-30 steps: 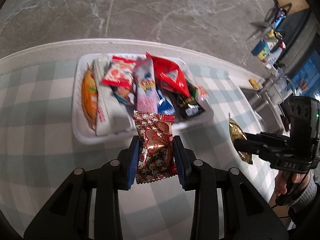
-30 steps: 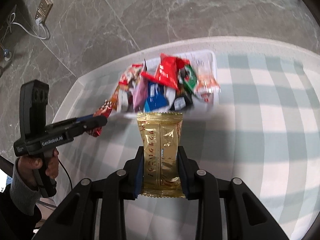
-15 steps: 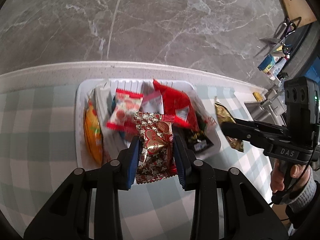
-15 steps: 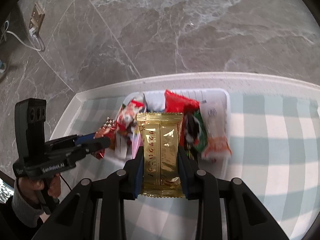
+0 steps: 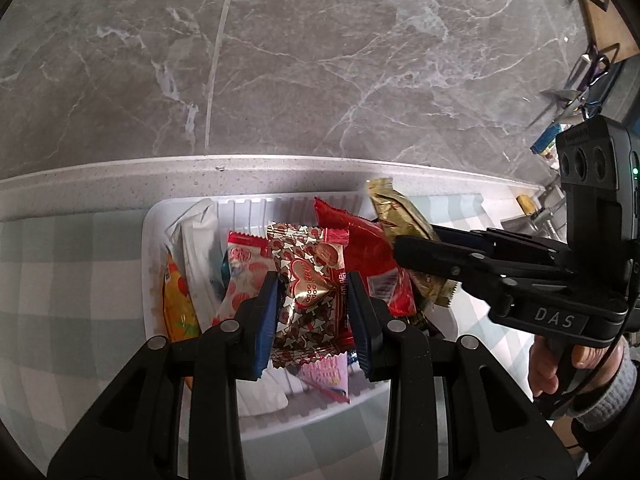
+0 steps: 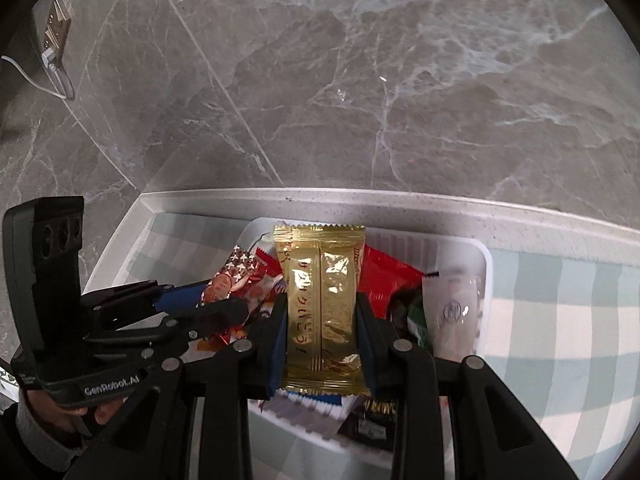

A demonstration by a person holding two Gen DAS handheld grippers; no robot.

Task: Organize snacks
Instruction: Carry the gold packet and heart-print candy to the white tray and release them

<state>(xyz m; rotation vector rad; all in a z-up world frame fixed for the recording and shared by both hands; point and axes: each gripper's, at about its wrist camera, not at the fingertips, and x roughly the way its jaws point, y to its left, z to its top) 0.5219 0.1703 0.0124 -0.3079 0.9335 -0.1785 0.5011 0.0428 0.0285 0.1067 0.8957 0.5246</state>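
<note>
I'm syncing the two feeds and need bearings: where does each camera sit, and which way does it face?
Left wrist: on the left gripper, looking down along its fingers at the heart-print packet over the white tray; the right gripper and its hand show.
Right wrist: on the right gripper, looking down at the gold packet; the left gripper shows.
Shared: tray, both packets, checked cloth, marble floor.

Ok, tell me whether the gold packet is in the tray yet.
Not yet: the gold packet is clamped between the right gripper's fingers, above the white tray.
</note>
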